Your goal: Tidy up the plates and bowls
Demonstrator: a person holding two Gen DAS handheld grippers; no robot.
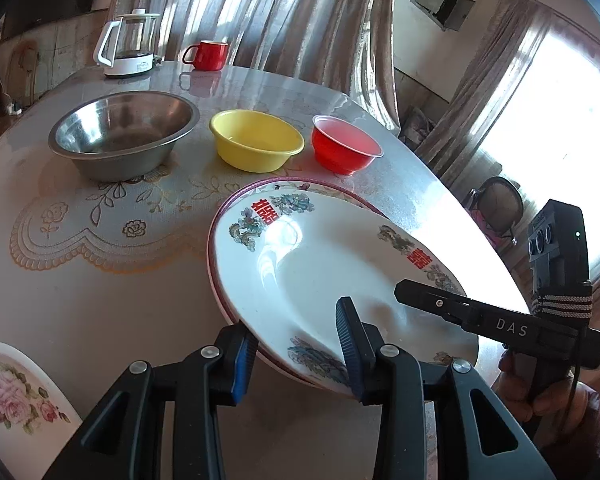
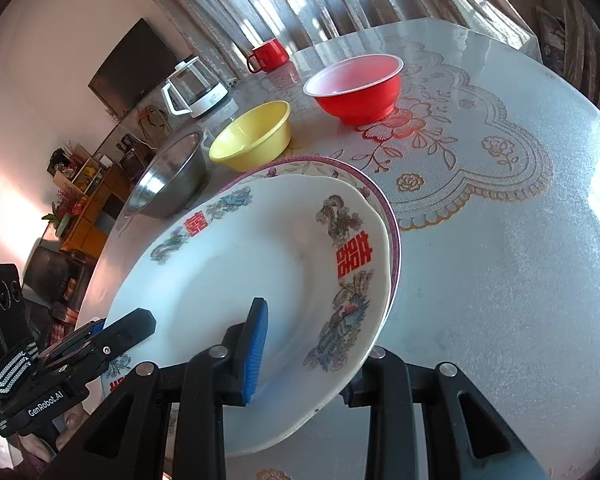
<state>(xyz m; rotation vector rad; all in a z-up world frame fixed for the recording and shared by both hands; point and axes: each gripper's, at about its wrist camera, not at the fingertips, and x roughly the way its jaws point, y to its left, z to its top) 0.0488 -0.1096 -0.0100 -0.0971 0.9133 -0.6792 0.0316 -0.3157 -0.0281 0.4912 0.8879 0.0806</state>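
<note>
Your left gripper point(image 1: 298, 354) and right gripper point(image 2: 304, 360) each have their fingers closed over the near rim of the white plate point(image 1: 320, 264), which lies tilted on a pink-rimmed plate point(image 1: 300, 185). Beyond, from ten to one o'clock, stand the steel bowl point(image 1: 122, 134), yellow bowl point(image 1: 256, 144) and red bowl point(image 1: 344, 146) in a row.

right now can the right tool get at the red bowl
Probably not yet. The right tool is shut on the white plate, shared with the left tool. The red bowl stands unobstructed on the table beyond; the plate must be released first.
</note>
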